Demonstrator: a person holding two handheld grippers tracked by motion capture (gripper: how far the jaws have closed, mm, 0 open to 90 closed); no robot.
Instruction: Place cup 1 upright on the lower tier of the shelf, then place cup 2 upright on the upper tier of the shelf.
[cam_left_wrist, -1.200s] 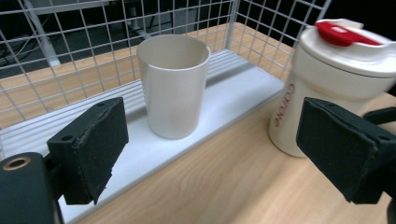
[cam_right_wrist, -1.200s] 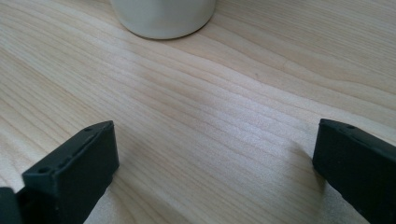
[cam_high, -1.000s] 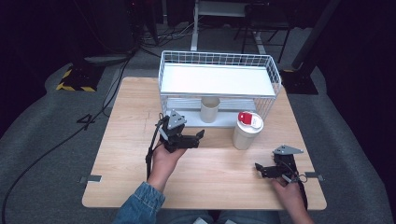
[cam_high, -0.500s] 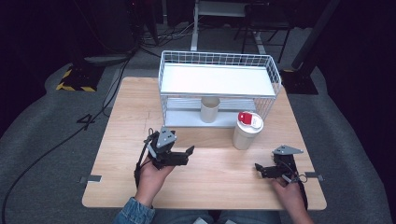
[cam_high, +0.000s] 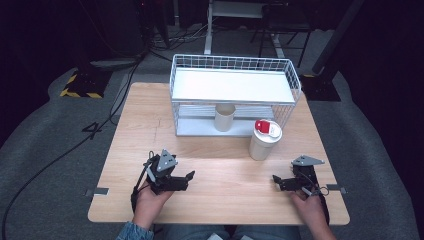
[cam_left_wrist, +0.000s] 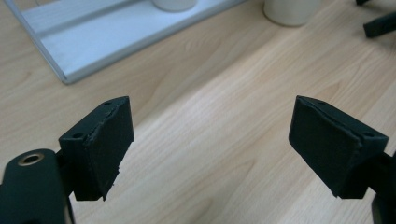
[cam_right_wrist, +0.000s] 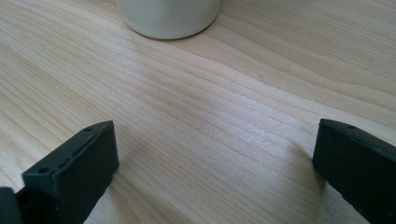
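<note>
Two grippers rest low over the near part of the desk (cam_high: 220, 170), both empty, so the work looks to be at a pause between steps, or at its close. The left gripper (cam_high: 186, 178) lies at the near left, its jaws pointing right along the wood; they have just been closing, yet they stand apart with nothing but bare wood between them in the left gripper view (cam_left_wrist: 210, 144). The right gripper (cam_high: 278, 181) sits at the near right, jaws pointing left toward the middle, spread wide with only wood grain between them in the right gripper view (cam_right_wrist: 215, 158).

Nearest to them is a white lidded canister with a red patch on its lid (cam_high: 265, 140); it stands upright on the desk, right of centre, just in front of the white wire shelf rack (cam_high: 235, 67), apart from both grippers. A plain cream cup (cam_high: 224, 117) stands on the rack's lower tier, under the upper shelf.

If more is to be done, my judgement is that the canister is the likeliest target: the right gripper is closer and would need to rise, advance far and leftward, and straddle the round body level with its jaws wide. Each hand (cam_high: 150, 205) grips its tool from the near edge, forearms low, wrists roughly level.
</note>
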